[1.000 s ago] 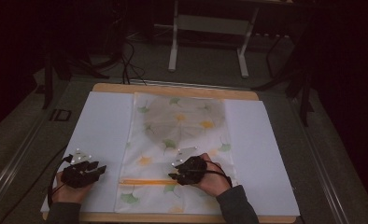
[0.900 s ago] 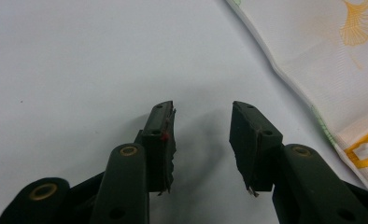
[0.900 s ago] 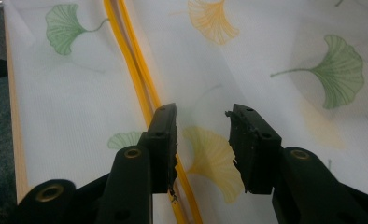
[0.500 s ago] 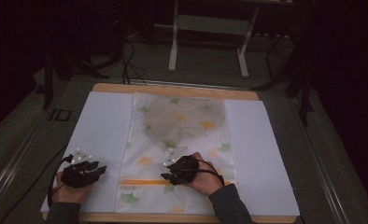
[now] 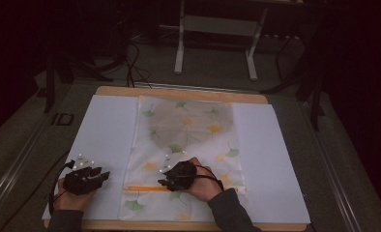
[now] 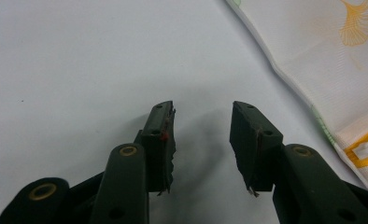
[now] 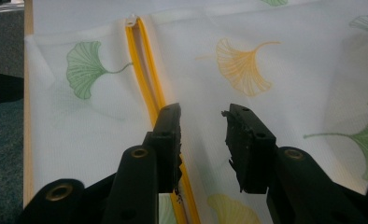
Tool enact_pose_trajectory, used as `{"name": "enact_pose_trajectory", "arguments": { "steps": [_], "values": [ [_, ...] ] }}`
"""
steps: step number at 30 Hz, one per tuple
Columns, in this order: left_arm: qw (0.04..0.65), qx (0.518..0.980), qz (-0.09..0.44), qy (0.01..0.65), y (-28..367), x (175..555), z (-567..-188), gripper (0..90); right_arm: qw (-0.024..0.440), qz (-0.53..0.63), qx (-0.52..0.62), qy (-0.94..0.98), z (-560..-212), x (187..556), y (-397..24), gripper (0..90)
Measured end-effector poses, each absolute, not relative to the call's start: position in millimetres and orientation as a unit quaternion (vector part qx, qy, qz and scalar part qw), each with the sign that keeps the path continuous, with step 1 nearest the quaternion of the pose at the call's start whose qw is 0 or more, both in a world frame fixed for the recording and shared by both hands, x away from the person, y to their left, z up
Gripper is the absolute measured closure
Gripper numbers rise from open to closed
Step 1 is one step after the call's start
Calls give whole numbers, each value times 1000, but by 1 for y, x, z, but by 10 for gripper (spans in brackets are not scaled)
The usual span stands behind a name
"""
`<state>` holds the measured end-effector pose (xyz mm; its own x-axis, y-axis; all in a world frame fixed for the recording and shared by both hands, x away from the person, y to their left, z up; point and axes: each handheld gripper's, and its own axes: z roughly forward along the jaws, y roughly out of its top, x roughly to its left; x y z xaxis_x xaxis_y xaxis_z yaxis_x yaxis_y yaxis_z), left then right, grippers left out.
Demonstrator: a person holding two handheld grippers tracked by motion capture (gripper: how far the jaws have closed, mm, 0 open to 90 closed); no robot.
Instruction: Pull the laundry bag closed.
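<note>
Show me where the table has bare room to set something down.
Bare white sheet right of the bag, out to the table edge. Another strip on the bag's left, free ahead of the left tool. The near middle is crowded: the right tool sits over the zipper.

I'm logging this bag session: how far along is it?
Done: the mesh bag lies flat on the table, something dark inside. In hand: the right tongs hang open over its yellow zipper, which gapes. Left: nothing gripped; the left tongs wait open beside the bag.
</note>
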<state>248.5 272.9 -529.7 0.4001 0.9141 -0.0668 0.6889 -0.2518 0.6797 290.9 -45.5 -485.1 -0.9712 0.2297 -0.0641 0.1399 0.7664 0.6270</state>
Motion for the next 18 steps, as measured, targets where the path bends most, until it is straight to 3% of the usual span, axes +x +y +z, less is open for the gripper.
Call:
{"name": "enact_pose_trajectory", "arguments": {
  "steps": [18],
  "values": [
    [321, 773, 174, 519, 273, 249, -530, 599, 48, 328, 73, 941, -490, 286, -21, 694]
  ]
}}
